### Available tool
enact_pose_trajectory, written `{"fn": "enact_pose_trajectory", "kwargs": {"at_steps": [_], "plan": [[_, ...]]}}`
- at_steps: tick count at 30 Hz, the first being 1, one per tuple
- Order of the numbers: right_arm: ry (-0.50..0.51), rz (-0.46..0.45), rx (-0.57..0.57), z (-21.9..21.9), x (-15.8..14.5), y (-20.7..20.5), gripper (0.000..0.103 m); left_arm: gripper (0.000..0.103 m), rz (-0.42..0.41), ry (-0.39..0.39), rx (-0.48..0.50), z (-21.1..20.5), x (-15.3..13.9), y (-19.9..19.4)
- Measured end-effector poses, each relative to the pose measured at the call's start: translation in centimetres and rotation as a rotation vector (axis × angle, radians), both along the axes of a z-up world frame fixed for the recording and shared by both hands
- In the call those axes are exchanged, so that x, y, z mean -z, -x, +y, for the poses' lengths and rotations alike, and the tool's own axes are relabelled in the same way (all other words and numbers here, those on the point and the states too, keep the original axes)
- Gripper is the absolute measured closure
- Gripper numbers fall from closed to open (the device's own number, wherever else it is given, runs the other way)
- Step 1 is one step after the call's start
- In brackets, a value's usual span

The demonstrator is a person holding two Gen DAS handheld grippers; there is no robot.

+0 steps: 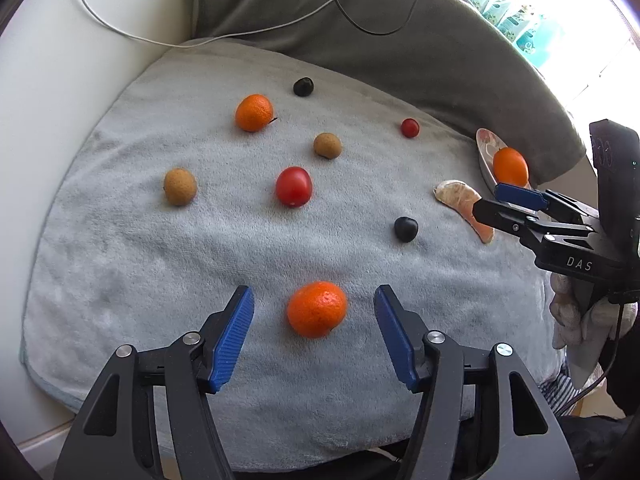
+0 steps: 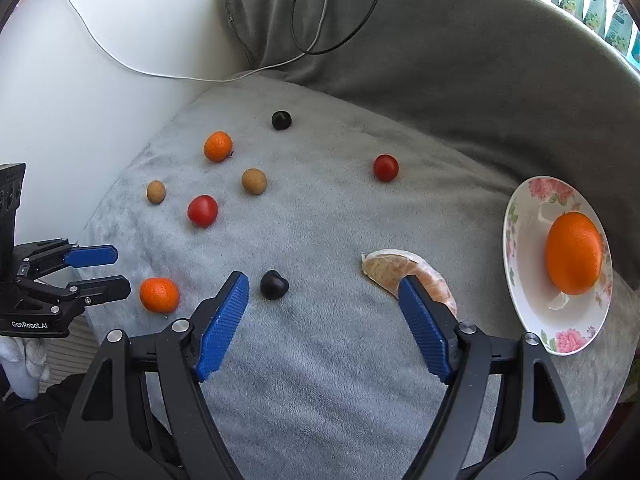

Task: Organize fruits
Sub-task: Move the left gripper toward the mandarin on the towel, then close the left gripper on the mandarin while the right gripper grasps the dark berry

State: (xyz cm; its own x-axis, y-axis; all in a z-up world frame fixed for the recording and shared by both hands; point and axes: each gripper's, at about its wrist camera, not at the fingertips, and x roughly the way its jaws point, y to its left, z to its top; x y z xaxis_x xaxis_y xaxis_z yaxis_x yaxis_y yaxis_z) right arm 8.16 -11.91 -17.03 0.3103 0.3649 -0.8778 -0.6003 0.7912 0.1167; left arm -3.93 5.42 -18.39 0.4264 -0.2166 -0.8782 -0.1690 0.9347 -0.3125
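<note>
Fruits lie scattered over a pale grey towel (image 1: pixel 120 264), and in the left wrist view the nearest mandarin (image 1: pixel 317 309) sits just ahead of the left gripper (image 1: pixel 314 332), framed between its blue pads (image 1: pixel 234 338), which stand wide apart and touch nothing. Farther out on the towel are a large tomato (image 1: pixel 293 186), two brown fruits (image 1: pixel 180 186) (image 1: pixel 327 145), a second mandarin (image 1: pixel 254 112), a small tomato (image 1: pixel 410 127) and two dark fruits (image 1: pixel 406 229) (image 1: pixel 303 86). At the right edge the right gripper (image 1: pixel 490 202) reaches over a peeled citrus segment (image 1: pixel 460 200), fingers parted, with an orange (image 1: pixel 510 167) on a plate (image 1: pixel 484 152) behind it. From the right wrist view, the right gripper (image 2: pixel 324 292) hangs with its jaws spread: one dark fruit (image 2: pixel 274 284) lies just beyond its left pad, and the segment (image 2: pixel 404 270) is partly hidden behind the tip of the right pad; contact cannot be told. The flowered plate (image 2: pixel 560 336) holding the orange (image 2: pixel 574 253) sits well to the right. The left gripper (image 2: pixel 122 270) shows at the far left, fingers apart, beside the near mandarin (image 2: pixel 159 295).
</note>
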Motion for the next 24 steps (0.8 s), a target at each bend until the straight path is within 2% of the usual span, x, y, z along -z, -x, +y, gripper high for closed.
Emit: {"fn": "enact_pose_trajectory", "kwargs": {"at_steps": [4,9,19,24], "plan": [[0.014,0.031,-0.037,1.2,1.6,0.2,0.028,0.051,0.021,0.024,0.006,0.0,1.0,0.3],[0.033,0.079,-0.062,2.2,3.5,0.1,0.039,0.051,0.034,0.03,0.02,-0.5,1.7,0.4],[0.046,0.121,-0.082,4.0,5.2,-0.2,0.047,0.052,0.059,0.01,0.039,-1.4,3.0,-0.4],[0.057,0.133,-0.089,4.8,5.8,-0.5,0.057,0.054,0.071,-0.011,0.058,-2.0,3.5,-0.9]]}}
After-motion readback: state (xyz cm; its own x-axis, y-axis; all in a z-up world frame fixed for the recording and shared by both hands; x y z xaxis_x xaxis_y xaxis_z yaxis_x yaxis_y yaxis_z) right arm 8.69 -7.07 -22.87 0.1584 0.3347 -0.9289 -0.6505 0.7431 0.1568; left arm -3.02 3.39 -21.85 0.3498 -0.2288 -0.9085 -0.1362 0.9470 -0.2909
